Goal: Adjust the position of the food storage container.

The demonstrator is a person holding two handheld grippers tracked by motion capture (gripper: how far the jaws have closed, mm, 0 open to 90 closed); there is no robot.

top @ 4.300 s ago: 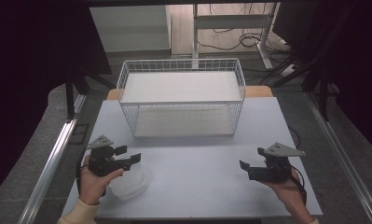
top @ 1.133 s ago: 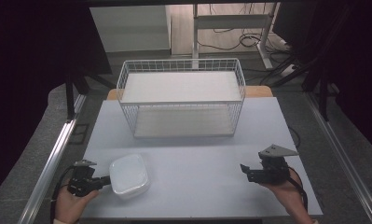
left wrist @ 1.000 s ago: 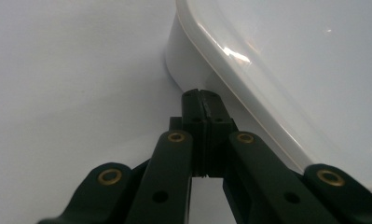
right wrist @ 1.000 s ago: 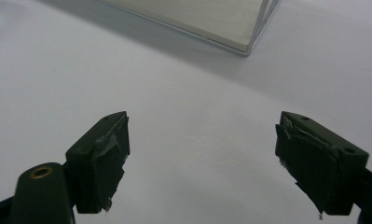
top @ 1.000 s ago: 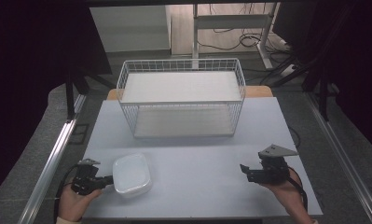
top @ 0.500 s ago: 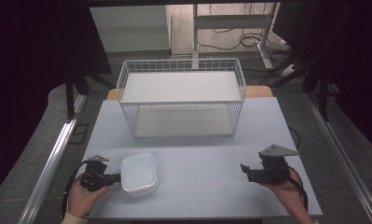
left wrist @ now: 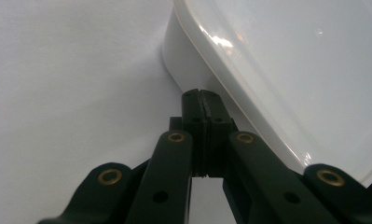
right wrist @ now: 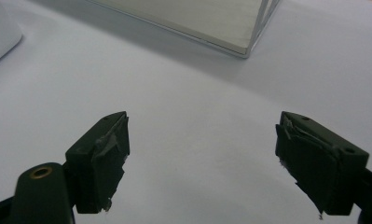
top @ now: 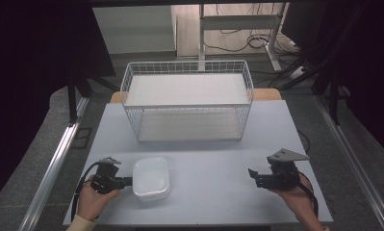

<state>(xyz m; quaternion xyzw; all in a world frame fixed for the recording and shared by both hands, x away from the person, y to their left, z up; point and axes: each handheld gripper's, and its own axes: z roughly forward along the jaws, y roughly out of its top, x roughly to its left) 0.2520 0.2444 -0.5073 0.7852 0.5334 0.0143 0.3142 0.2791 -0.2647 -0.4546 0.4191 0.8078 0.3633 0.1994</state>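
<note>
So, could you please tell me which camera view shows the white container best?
The high view: the whole white container lies on the table, beside the shut left gripper. The left gripper view gives a close look at one corner and its edge, and the right gripper view catches a corner at its upper left.

Left hand-held gripper gripped low in the left hand, lying pretty much level, pointing toward the right one, black jaws pressed flat together. Right hand-held gripper cradled in the right hand, also level, pointing back at the left, jaws spread wide apart with nothing between. Forearms coming in from the near edge.
</note>
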